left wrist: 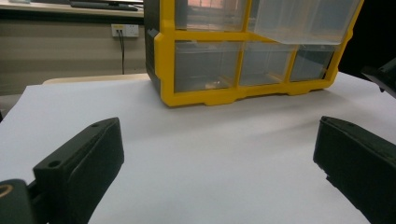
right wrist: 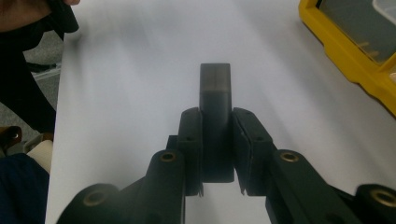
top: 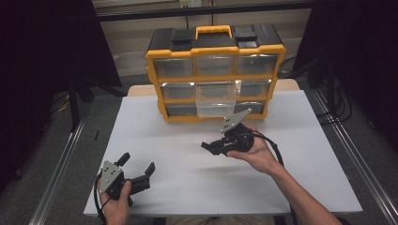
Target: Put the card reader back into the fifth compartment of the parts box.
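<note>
Now the right hand-held gripper (right wrist: 217,154) pinches a small dark rectangular block (right wrist: 215,107) lengthwise above the white bench (top: 291,140); rigid, probably light, best gripped on flat sides. Left hand-held gripper (top: 141,173) rests spread.

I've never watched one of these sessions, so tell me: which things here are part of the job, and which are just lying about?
Part of the job:
- dark block, clamped in the right tool
- yellow drawer cabinet
- its pulled-out clear drawer

Just there:
- left tool, open and idle
- white table
- wall socket
</note>
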`<state>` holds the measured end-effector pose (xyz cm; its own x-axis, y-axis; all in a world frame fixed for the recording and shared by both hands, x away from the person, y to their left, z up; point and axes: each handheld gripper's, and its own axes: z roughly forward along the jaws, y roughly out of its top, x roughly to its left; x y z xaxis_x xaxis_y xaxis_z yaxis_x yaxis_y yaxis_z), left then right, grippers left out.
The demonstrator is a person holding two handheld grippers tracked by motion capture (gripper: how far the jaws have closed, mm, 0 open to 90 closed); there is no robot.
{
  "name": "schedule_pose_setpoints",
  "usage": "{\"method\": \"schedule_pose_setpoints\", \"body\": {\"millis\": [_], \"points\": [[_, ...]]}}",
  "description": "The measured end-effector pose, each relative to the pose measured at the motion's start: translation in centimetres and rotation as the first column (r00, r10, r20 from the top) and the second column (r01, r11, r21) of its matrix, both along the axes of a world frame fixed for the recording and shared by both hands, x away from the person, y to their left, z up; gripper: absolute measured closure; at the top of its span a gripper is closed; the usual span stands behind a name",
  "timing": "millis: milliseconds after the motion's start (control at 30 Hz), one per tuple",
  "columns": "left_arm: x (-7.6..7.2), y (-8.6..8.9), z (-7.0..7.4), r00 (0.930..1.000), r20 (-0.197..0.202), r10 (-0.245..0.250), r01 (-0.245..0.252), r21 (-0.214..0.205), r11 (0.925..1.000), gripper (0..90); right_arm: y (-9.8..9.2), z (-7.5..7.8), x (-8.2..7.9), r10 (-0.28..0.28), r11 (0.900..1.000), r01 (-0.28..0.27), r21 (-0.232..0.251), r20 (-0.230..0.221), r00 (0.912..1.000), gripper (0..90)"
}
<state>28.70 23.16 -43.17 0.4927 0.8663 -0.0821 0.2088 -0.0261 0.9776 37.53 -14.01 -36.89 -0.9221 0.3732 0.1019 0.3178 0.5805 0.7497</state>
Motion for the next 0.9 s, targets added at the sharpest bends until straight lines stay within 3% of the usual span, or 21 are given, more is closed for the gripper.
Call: {"method": "schedule_pose_setpoints", "body": {"millis": [900], "points": [[0.0, 0.1, 0.0, 0.9999, 0.006, 0.009, -0.009, -0.009, 0.9999, 1.9, -0.6, 3.1, 0.9, -0.016, 0.9994, 0.014, 0.032, 0.055, 0.9983, 73.9]]}}
